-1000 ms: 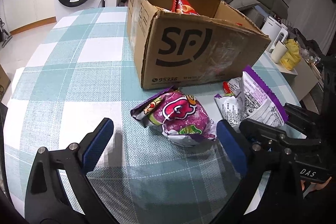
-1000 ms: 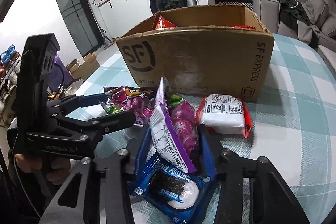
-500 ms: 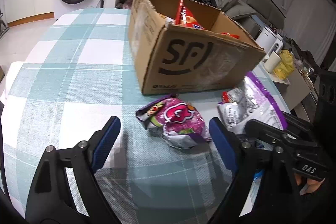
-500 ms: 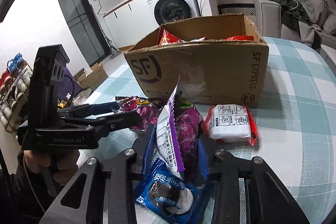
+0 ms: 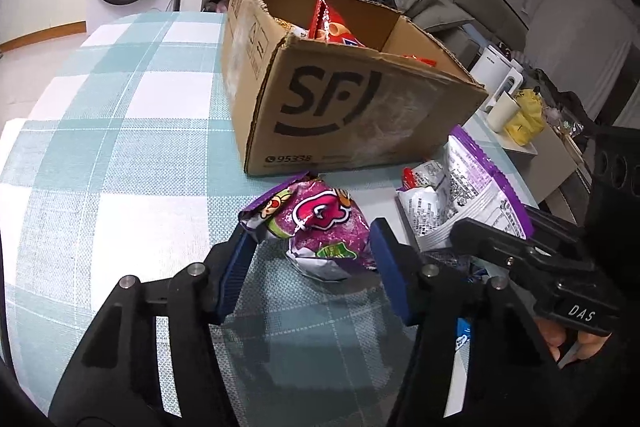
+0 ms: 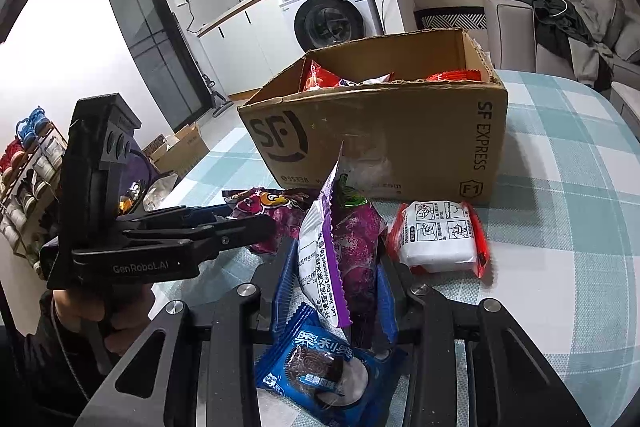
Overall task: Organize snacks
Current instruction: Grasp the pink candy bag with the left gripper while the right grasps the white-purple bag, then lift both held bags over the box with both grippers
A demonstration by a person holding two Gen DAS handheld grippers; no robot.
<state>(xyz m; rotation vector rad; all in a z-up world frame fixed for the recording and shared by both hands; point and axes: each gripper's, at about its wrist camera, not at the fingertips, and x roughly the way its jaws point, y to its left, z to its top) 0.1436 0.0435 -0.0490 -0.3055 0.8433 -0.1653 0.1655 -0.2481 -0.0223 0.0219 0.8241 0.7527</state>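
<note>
A: How are the 2 grippers posed?

B: Both slant down over the checked surface. The left gripper straddles a magenta snack bag; its jaws have just been closing, and the left pad touches the bag's edge, though I cannot tell if it is clamped yet. The right gripper is clamped on a purple-and-white snack bag, held upright.

A: And the cardboard box?

B: Open, just behind the bags, with red snack packets inside. A blue cookie packet lies under the right gripper and a red-and-white packet beside it.

A: Changed since earlier?

B: The left jaws stood far wider 1 second ago.
</note>
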